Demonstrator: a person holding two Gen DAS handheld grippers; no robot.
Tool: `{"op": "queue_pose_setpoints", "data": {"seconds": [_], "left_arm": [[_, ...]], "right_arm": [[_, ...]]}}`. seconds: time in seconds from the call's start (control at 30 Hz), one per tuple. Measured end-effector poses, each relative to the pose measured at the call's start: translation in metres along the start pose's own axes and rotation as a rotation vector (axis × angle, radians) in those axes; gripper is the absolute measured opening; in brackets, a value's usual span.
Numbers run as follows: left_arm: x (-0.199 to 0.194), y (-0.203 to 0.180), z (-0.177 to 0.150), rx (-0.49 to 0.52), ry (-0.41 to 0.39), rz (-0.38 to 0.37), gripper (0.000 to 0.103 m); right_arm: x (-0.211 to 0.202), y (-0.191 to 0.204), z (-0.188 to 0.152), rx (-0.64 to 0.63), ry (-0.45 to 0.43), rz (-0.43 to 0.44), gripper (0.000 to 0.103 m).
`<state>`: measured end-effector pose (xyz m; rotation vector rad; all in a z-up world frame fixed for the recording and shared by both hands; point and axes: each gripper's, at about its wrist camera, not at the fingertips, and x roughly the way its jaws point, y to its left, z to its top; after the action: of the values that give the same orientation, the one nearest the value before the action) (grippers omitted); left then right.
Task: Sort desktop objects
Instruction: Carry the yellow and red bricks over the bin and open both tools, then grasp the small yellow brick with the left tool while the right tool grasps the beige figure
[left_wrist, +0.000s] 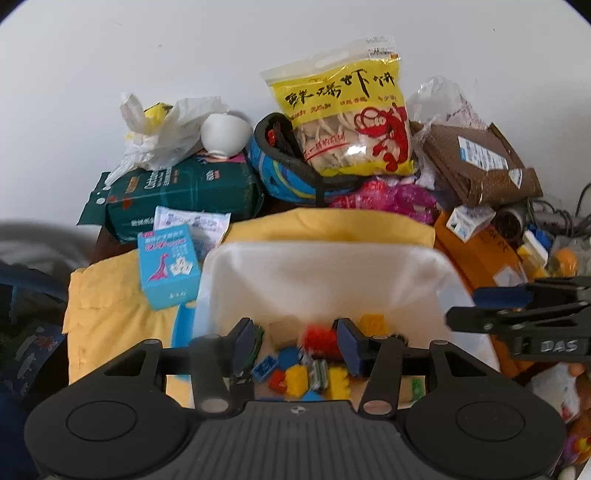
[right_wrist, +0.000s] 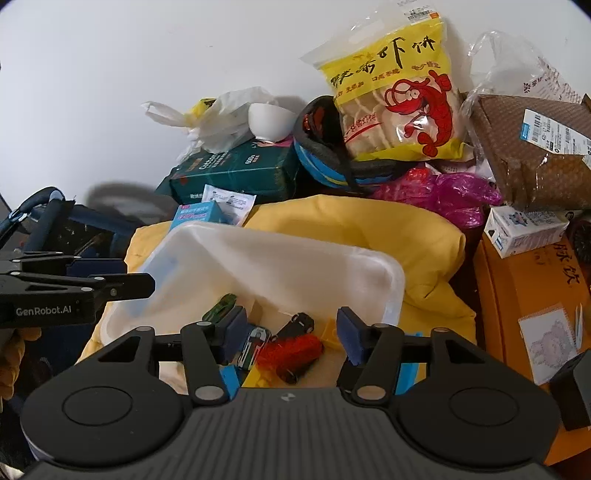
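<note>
Cluttered desk: both grippers' fingers (left_wrist: 350, 345) (right_wrist: 235, 328) spread empty above toy blocks (left_wrist: 295, 376) in white bin (left_wrist: 317, 266).

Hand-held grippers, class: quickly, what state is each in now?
Left hand-held gripper: open, holding nothing.
Right hand-held gripper: open, holding nothing.

Open white bin (left_wrist: 369, 266), clutter (left_wrist: 343, 122) behind
</note>
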<state>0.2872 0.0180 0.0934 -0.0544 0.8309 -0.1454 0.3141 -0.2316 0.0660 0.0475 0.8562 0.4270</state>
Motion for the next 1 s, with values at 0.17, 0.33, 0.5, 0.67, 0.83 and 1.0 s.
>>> {"op": "queue_pose_setpoints", "data": {"seconds": [0.17, 0.33, 0.5, 0.67, 0.83, 1.0], "left_arm": [[-0.009, 0.006, -0.056, -0.005, 0.001, -0.015, 0.055], [-0.029, -0.001, -0.112, 0.056, -0.074, 0.001, 0.059], [-0.035, -0.002, -0.143, 0.064, -0.072, -0.007, 0.059], [-0.027, 0.001, -0.170, 0.030, -0.010, 0.008, 0.059], [-0.019, 0.006, -0.193, -0.026, 0.046, 0.011, 0.059], [-0.005, -0.001, -0.204, -0.027, 0.076, -0.008, 0.059]], "right_arm": [[-0.015, 0.010, -0.035, -0.036, -0.040, 0.047, 0.058], [-0.020, 0.031, -0.095, -0.136, -0.065, 0.088, 0.059], [-0.010, 0.062, -0.144, -0.310, -0.021, 0.146, 0.059], [0.025, 0.076, -0.175, -0.373, 0.107, 0.131, 0.057], [0.054, 0.082, -0.188, -0.340, 0.181, 0.126, 0.054], [0.061, 0.081, -0.190, -0.302, 0.196, 0.118, 0.027]]}}
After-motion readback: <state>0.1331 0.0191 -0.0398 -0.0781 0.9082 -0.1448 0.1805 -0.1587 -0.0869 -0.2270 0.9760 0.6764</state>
